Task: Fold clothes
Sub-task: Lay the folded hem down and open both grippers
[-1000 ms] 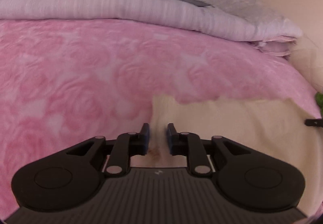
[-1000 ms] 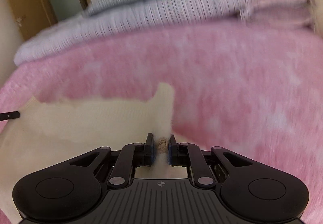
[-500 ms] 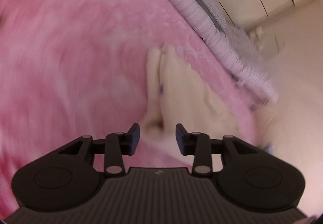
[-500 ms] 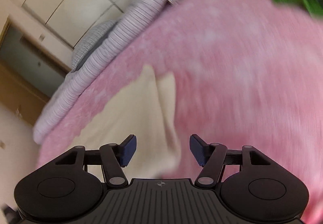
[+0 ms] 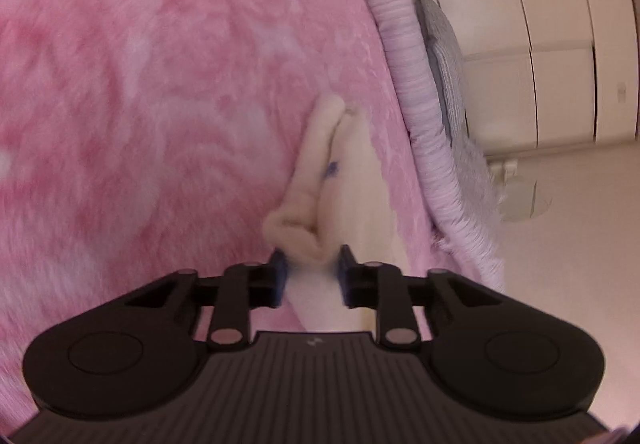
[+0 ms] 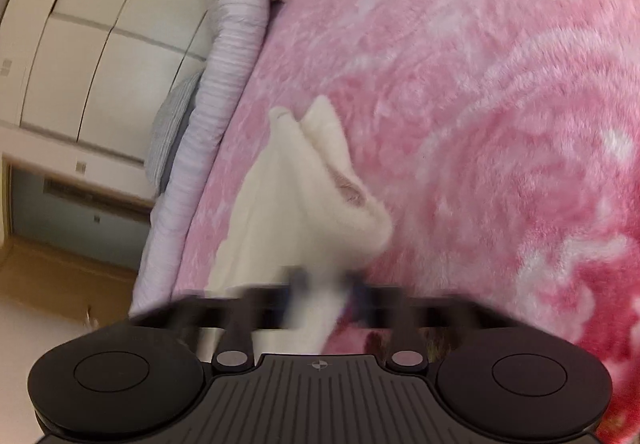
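Now | left gripper astride cream garment | pink blanket beneath

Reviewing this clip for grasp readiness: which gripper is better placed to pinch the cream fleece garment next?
Left. The left gripper has a bunched fold of the cream fleece garment sharply between its open fingers; the right gripper is motion-blurred, its grip unclear.

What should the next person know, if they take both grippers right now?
Left gripper: partly open, a bunched fold of the cream garment between its fingers.
Right gripper: blurred, state unclear, at the garment's near edge.
The garment lies bunched in a narrow strip on the pink blanket.
Done: no neat fold visible.
Left: spread it flat, fold it.
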Tool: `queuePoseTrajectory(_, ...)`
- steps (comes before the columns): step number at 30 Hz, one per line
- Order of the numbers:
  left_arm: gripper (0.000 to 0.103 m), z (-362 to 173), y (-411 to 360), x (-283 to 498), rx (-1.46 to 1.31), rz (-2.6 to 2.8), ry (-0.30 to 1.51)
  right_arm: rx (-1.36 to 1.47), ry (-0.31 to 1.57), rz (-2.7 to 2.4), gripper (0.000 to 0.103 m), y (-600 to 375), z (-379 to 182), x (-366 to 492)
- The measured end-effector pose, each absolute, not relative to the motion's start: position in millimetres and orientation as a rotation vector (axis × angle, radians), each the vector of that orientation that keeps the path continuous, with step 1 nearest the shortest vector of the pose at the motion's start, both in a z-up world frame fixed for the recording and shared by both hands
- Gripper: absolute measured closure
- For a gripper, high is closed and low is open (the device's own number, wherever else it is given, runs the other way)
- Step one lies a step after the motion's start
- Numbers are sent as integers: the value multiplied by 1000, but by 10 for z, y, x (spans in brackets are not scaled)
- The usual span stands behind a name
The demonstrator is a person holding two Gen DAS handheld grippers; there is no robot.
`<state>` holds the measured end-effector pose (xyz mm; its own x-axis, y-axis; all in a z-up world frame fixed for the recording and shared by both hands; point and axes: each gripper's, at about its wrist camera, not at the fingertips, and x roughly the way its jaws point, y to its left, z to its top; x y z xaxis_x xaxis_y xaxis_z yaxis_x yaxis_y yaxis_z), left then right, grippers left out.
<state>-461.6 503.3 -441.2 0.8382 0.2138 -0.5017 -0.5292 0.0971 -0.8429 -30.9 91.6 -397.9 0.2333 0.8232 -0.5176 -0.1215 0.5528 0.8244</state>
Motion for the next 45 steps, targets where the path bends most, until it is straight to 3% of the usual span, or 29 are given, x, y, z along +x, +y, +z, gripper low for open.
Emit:
queuePoseTrajectory(7, 90, -4071, 5184, -4593, -1014, 511, 447, 661, 1064, 740, 98, 826, -3789, -195)
queuePoseTrajectory(13, 87, -4412, 5200, -4712, -1041, 494, 516, 628, 1137, 671, 98, 786, -4088, -181)
queuePoseTrajectory(17, 86, -4174, 5066, -4771, -949, 526, 530, 582, 1159, 694, 96, 709, -3952, -173)
queuePoseTrajectory(22, 90, -3757, 4867, -4854, -745, 667, 530, 283, 938, 747, 95, 879, -3507, -456)
queuePoseTrajectory(26, 89, -3793, 4798, -4578, -657, 653, 581, 46, 766, 803, 95, 1089, -3219, -705)
queuePoseTrajectory(32, 86, -3898, 4701, -4128, -532, 623, 668, -250, 712, 893, 95, 1705, -3614, -920)
queuePoseTrajectory(33, 90, -3915, 4685, -4053, -511, 618, 682, -285, 728, 857, 96, 1689, -3746, -859)
queuePoseTrajectory(34, 96, -3933, 4669, -3977, -490, 613, 696, -259, 751, 844, 99, 1629, -3791, -795)
queuePoseTrajectory(38, 96, -3840, 4574, -3926, -434, 647, 736, -110, 840, 796, 103, 1351, -3759, -611)
queuePoseTrajectory(39, 91, -3794, 4532, -3939, -419, 659, 746, -93, 844, 784, 102, 1300, -3701, -621)
queuePoseTrajectory(40, 79, -3743, 4460, -3950, -412, 671, 753, -74, 847, 774, 102, 1245, -3638, -638)
queuePoseTrajectory(41, 74, -3720, 4377, -3940, -412, 678, 763, -54, 850, 773, 97, 1224, -3578, -678)
queuePoseTrajectory(43, 70, -3705, 4216, -3899, -414, 686, 788, -18, 868, 791, 67, 1216, -3529, -768)
queuePoseTrajectory(44, 70, -3698, 4135, -3879, -416, 690, 800, -1, 885, 812, 39, 1221, -3534, -796)
queuePoseTrajectory(45, 69, -3697, 4050, -3865, -421, 693, 815, -6, 915, 826, 34, 1223, -3561, -869)
